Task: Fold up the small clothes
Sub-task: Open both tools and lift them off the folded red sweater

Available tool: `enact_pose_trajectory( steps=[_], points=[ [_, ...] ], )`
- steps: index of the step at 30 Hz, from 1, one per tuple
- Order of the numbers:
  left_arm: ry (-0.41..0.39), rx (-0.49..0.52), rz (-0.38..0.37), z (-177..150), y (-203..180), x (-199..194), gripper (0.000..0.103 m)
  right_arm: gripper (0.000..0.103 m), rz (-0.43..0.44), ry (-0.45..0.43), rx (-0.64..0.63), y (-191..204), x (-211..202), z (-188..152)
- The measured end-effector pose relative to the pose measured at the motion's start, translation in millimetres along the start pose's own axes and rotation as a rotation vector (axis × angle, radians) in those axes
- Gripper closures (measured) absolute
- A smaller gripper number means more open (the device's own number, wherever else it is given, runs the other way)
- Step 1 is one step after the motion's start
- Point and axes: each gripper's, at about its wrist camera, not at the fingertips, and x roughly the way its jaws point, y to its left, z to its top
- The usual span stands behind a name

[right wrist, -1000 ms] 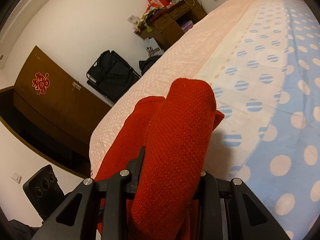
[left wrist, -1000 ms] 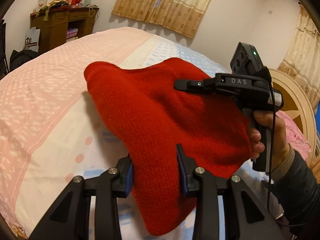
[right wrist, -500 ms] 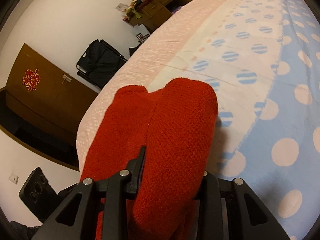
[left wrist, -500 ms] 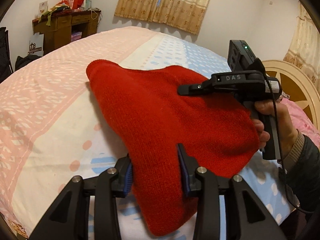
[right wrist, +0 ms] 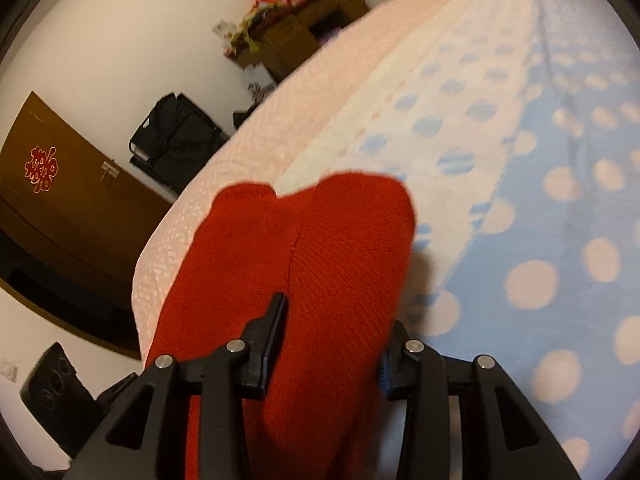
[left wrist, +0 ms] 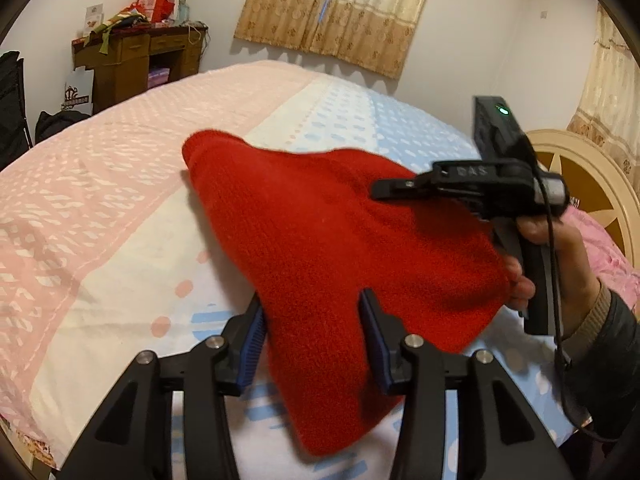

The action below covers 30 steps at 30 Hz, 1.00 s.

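A red knit garment [left wrist: 320,232] lies spread over the bed [left wrist: 100,200], its near end folded into a thick band. My left gripper [left wrist: 312,308] straddles that band; its jaws are opening, and the cloth still fills the gap and touches both blue pads. A person's hand [left wrist: 560,248] holds my right gripper [left wrist: 384,192] at the garment's right edge. In the right wrist view the right gripper [right wrist: 334,316] has a bulky fold of the red garment [right wrist: 320,240] between its fingers. Its jaws are opening too, with cloth against both fingers and hiding the right pad.
The bed cover [right wrist: 520,160] is pink, white and dotted blue. A cluttered wooden desk [left wrist: 136,60] stands at the far left wall, curtains [left wrist: 340,16] behind. A round headboard [left wrist: 580,184] rises at the right. A black bag [right wrist: 176,140] and brown cabinet [right wrist: 60,200] sit beside the bed.
Both grippers' jaws have widened around the red cloth. The right gripper has sunk a little and the garment lies lower and flatter on the bed.
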Motion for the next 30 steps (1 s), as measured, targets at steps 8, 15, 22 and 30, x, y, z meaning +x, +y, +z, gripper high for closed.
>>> enact_pose_trajectory(
  steps=[8, 15, 22, 30],
  points=[
    [-0.053, -0.013, 0.010, 9.0, 3.4, -9.0, 0.054, 0.059, 0.029, -0.152, -0.135, 53.0, -58.6, -22.4],
    [-0.074, 0.009, 0.130, 17.8, 9.4, -4.7, 0.036, 0.052, 0.024, -0.256, -0.273, 96.4, -89.1, -46.5],
    [-0.021, 0.015, 0.143, 6.4, 16.0, 8.9, 0.035, 0.046, -0.023, -0.104, -0.251, 84.1, -55.1, -67.2],
    [-0.012, 0.023, 0.129, 1.0, 14.1, 18.1, 0.027, 0.046, -0.062, -0.062, -0.147, 45.7, -33.7, -83.9]
  ],
)
